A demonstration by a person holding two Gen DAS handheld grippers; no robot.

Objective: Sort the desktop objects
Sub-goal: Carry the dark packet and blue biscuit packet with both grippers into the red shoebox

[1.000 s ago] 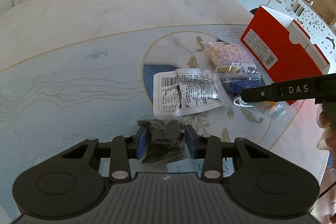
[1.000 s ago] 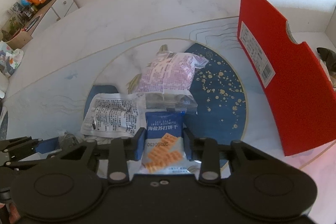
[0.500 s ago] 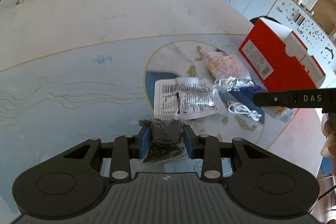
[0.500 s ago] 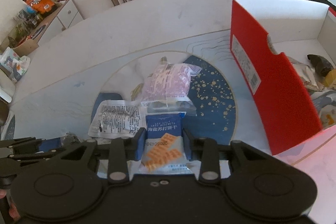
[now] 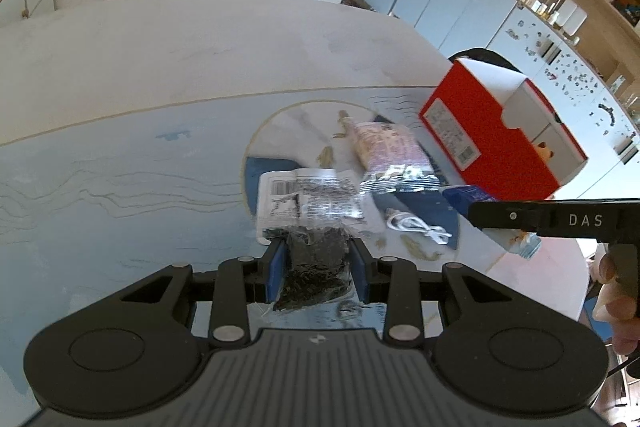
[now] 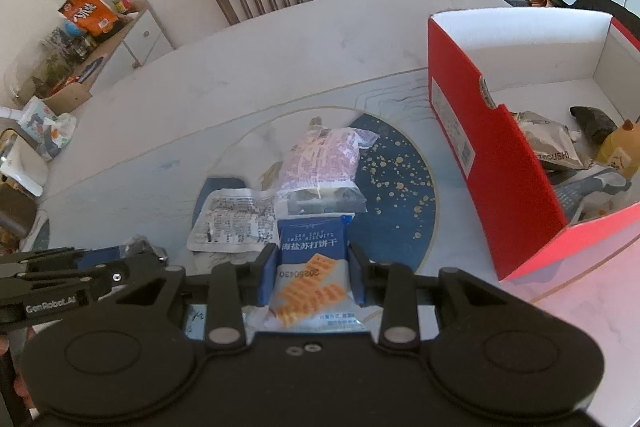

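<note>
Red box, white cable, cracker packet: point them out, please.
red box (image 6: 516, 195): right wrist view, on its red side wall.
white cable (image 5: 416, 227): left wrist view, on the middle of the coil.
cracker packet (image 6: 312, 267): right wrist view, on its front between the fingers.

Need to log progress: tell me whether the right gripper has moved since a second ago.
Yes. The right gripper, shut on the blue cracker packet, has risen and pulled back: the red box now sits lower in its view, its inside exposed.
</note>
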